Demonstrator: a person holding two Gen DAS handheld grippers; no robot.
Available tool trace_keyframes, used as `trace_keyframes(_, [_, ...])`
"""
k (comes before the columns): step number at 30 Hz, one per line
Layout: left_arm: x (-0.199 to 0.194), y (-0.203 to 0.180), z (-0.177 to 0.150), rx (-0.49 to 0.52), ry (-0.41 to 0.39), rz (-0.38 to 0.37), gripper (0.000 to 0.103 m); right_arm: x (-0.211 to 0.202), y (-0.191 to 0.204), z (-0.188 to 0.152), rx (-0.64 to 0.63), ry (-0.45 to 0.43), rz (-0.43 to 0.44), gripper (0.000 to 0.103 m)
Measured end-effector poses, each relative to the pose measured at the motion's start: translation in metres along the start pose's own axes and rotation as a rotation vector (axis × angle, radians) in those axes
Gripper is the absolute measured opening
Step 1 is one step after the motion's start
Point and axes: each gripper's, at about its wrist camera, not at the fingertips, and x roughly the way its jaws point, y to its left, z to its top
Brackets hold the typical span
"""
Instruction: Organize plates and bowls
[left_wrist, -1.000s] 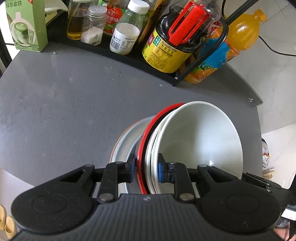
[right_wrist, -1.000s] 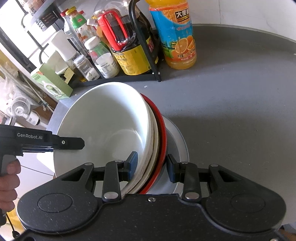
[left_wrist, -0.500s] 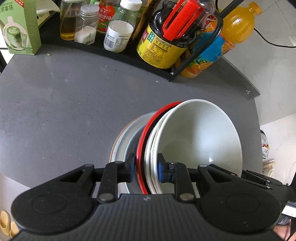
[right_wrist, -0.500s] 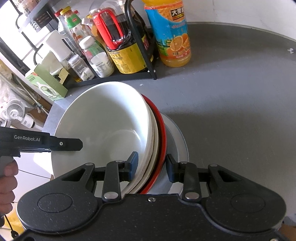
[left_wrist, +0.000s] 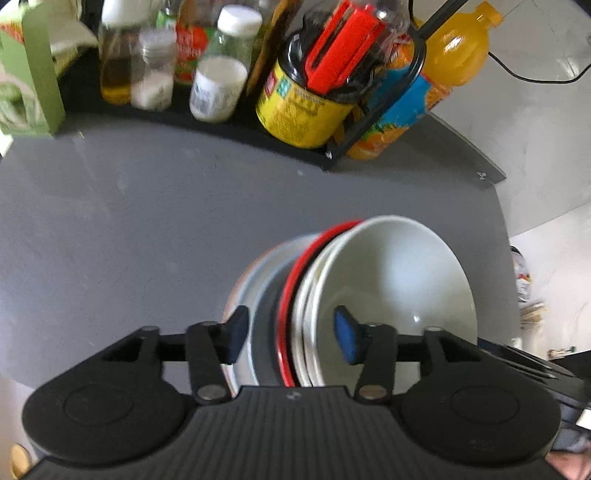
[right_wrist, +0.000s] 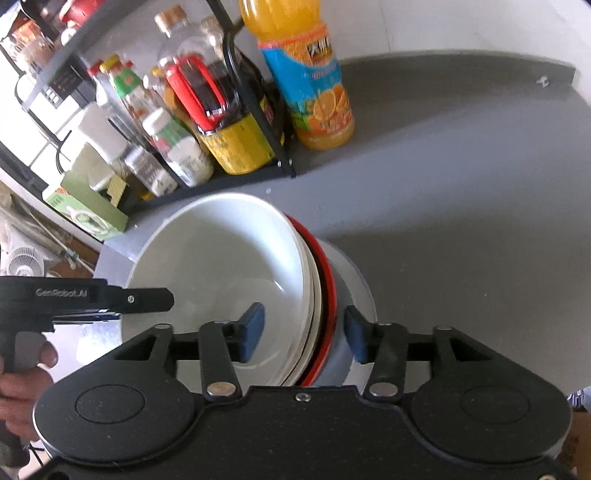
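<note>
A stack of dishes sits on the grey table (left_wrist: 110, 229). A white bowl (left_wrist: 399, 280) (right_wrist: 221, 266) is on top. Under it are another white dish, a red-rimmed dish (left_wrist: 286, 306) (right_wrist: 330, 288) and a pale grey plate (left_wrist: 251, 280) (right_wrist: 354, 280) at the bottom. My left gripper (left_wrist: 291, 336) is open, its blue pads standing apart on either side of the stacked rims. On the opposite side my right gripper (right_wrist: 304, 334) is open too and straddles the rims without touching them. The left gripper's body (right_wrist: 110, 299) shows in the right wrist view, held by a hand (right_wrist: 22, 376).
A black wire rack (left_wrist: 369, 122) (right_wrist: 258, 122) at the back holds sauce bottles and jars. An orange juice bottle (right_wrist: 314, 85) (left_wrist: 436, 81) stands beside it and a green carton (left_wrist: 29, 74) (right_wrist: 88, 214) at its far end. The table edge (left_wrist: 498, 221) lies just past the stack.
Both grippers have opened: their pads, which were pinching the rims of the stack, now stand well apart. The stack stays on the table.
</note>
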Motion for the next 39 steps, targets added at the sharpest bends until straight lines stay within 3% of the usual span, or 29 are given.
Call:
trace_keyframes(4, [-0.010,-0.004,-0.003,0.013,-0.043,0.021,0.065,-0.013,-0.008,-0.003,0.020,-0.025,0.004,0.055])
trace_keyframes(11, [-0.027,-0.018,-0.023,0.030,-0.119,0.079,0.076,-0.054,-0.028,-0.016,0.043,-0.111,0.008,0.078])
trace_keyframes(22, [-0.079,-0.054,-0.084,0.060,-0.231,0.146,0.092,-0.130,-0.068,-0.067,0.047,-0.211,0.009,0.103])
trace_keyframes(32, [-0.132,-0.076,-0.141,0.078,-0.309,0.188,0.097,-0.172,-0.067,-0.102,0.025,-0.270,-0.004,0.103])
trace_keyframes(39, [-0.154,-0.074,-0.159,0.098,-0.345,0.184,0.100,-0.197,-0.054,-0.112,0.000,-0.333,-0.052,0.103])
